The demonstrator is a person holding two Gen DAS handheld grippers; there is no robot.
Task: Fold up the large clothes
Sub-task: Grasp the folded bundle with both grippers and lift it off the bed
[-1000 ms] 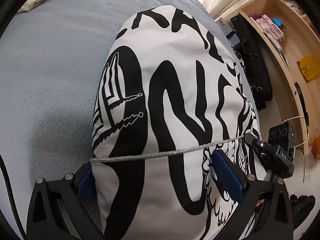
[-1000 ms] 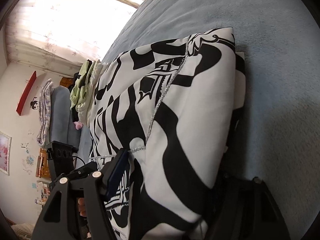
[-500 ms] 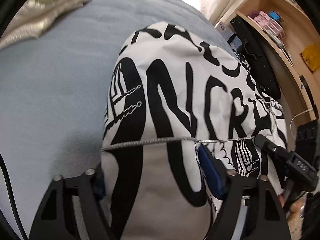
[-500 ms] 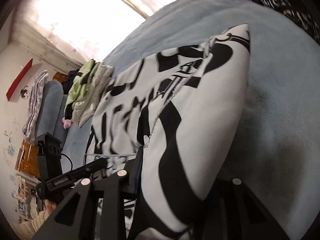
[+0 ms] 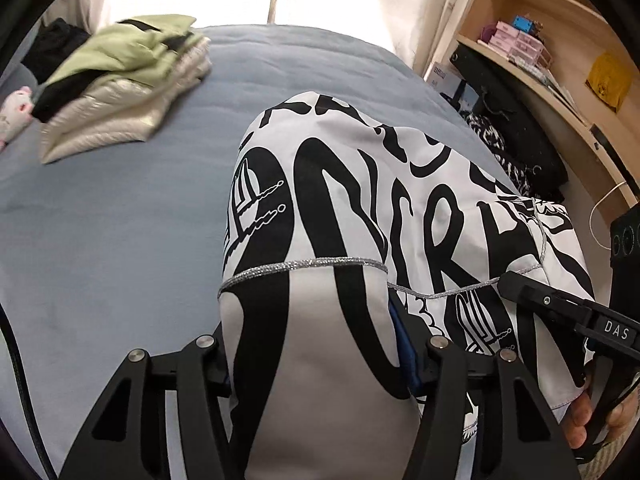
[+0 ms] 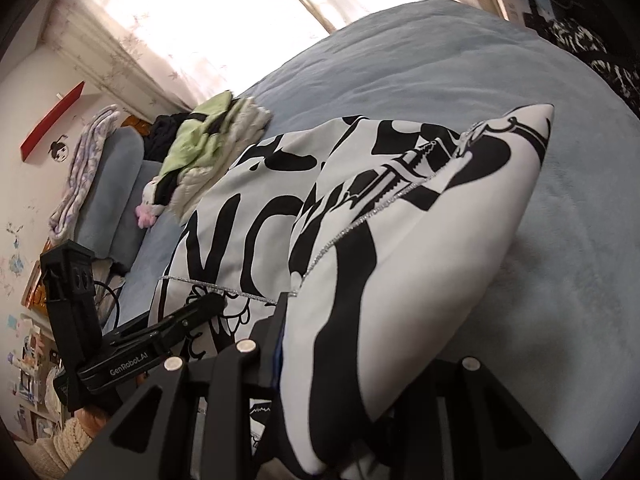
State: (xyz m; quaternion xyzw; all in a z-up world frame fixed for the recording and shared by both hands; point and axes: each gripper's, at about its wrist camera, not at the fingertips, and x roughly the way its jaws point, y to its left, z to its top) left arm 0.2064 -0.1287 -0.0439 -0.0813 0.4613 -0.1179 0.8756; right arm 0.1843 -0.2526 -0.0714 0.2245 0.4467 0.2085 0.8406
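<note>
Black-and-white printed garment (image 5: 360, 208) lay on the grey-blue bed cover (image 5: 120, 260), near edge bunched and raised off the cover, far end resting on it. Silver trim seam (image 5: 304, 266) ran across just ahead of the left jaws.

Left gripper (image 5: 316, 344): jaws part-way in and closing, a thick fold of the garment between them, blue pad showing against the cloth on one side. Read it as gripping, with more squeeze to come.

Right gripper (image 6: 360, 356): jaws narrow, clamped on the other near corner of the same fold. Each gripper showed in the other's view, just beside, with a hand (image 5: 580, 420) visible under the right one.

Doing this step well, my judgement:
- keep both grips level so the held edge stays straight, no sag between them
- make sure the left jaws hold all layers before carrying; the fold looked thick, and a lower layer could slip out
- carry the edge over toward the far end and line it up on the far hem, then lower flat
- watch the trim seam as the alignment cue

Containers: none in play on the bed. Wooden shelf (image 5: 560, 32) at the side held small pink boxes (image 5: 516, 42) and a blue item; contents not readable. A stack of folded clothes (image 5: 128, 80), pale green on top, sat well apart at the far corner of the bed.
</note>
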